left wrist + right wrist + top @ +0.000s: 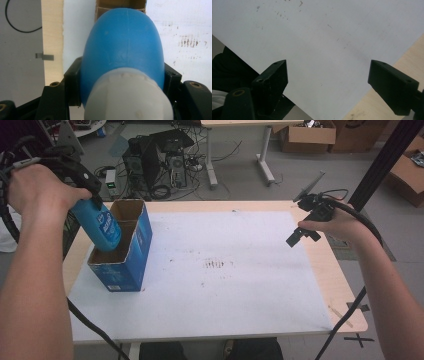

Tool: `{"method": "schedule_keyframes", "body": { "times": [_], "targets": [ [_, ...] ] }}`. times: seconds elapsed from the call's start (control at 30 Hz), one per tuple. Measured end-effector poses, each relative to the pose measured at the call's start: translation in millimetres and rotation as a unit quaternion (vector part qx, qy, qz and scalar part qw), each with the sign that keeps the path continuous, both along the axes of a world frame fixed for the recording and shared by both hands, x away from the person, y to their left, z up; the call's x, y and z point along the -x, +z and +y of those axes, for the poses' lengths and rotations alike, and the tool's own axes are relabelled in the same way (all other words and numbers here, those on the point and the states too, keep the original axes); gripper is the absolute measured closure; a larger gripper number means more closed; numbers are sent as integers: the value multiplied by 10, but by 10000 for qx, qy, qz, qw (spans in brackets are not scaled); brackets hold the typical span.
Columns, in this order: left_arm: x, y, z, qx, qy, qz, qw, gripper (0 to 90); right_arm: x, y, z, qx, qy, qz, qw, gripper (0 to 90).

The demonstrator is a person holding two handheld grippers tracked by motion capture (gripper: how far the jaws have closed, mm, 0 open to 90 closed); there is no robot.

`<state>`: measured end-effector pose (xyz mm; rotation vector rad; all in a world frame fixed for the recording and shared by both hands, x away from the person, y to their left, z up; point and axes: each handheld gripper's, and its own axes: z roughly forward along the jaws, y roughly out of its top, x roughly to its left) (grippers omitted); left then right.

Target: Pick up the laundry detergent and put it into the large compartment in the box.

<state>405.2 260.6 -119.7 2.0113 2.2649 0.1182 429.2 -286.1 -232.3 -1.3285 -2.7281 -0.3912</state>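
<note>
1. A white sheet (225, 265) covers a pale wooden worktop (345, 290), with computer gear and cardboard cartons on the floor beyond its far edge.
2. The left tool (92, 190) is clenched on a blue bottle (100, 225); in the left gripper view its black jaws press either flank of the bottle (122, 42) just below the white cap (127, 97).
3. The bottle hangs bottom-first and tilted over the blue box (122, 250), its base at the mouth of the box's near compartment, probably so it can slide in without catching the divider.
4. The box stands upright on the sheet's left part, open top up, so it seems ready to receive the bottle.
5. The right tool (305, 232) is released, jaws spread and holding nothing, well to the right of the box, likely kept clear.
</note>
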Motion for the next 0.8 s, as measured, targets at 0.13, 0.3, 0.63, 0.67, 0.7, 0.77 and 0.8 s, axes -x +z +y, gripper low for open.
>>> {"method": "schedule_keyframes", "body": {
  "times": [0.13,0.3,0.63,0.67,0.7,0.77,0.8],
  "targets": [
    [-41,-90,-22,-29,-91,111,9999,379,2,-16,-10,2,-2,13,10000,163],
    [-98,-250,-51,-111,-150,228,9996,379,7,-30,-34,-10,-23,12,10000,163],
    [-177,-566,-61,-138,-202,403,9989,379,2,-60,-65,-19,-72,16,10000,163],
    [-185,-604,-61,-148,-207,430,9988,379,1,-62,-67,-9,-54,20,10000,163],
    [-190,-627,-60,-156,-214,458,9986,379,1,-64,-68,-6,-56,23,10000,163],
    [-202,-692,-60,-167,-227,492,9984,379,1,-65,-68,-4,-60,26,10000,163],
    [-209,-733,-58,-162,-228,517,9983,379,0,-65,-67,-2,-59,27,10000,163]
  ]
}}
